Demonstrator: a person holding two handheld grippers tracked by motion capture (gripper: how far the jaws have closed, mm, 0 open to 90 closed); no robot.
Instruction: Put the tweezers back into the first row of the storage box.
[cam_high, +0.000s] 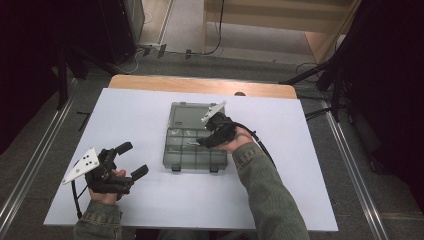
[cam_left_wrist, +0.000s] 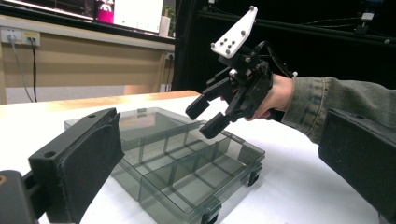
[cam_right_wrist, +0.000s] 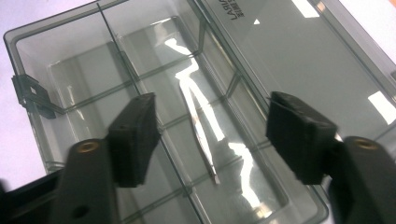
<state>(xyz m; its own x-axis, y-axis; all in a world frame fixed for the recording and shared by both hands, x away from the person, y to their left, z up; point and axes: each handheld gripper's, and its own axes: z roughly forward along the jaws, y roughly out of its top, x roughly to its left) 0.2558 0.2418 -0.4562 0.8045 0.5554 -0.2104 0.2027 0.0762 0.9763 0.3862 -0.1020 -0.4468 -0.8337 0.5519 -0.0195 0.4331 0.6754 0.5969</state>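
A smoky clear plastic compartment box (cam_high: 169, 156) lies open in the middle of the white table, its lid (cam_high: 190, 114) flat on the far side. Thin metal tweezers (cam_right_wrist: 201, 133) lie in the box's (cam_right_wrist: 28, 56) divided tray, pointing along its length. My right gripper (cam_high: 206, 136) hangs just above the tray, tilted down. Its jaws are open, one on each side of the tweezers and clear of them. In the left gripper view the right gripper (cam_left_wrist: 203, 122) hovers over the box (cam_left_wrist: 243, 161). My left gripper (cam_high: 134, 159) rests open at the near left, nothing between its jaws.
The white table top (cam_high: 300, 165) has a wooden strip (cam_high: 200, 86) along its far edge. Black stands and cables surround the table on the floor. A wall with sockets (cam_left_wrist: 18, 35) and a screen (cam_left_wrist: 135, 14) lie beyond it.
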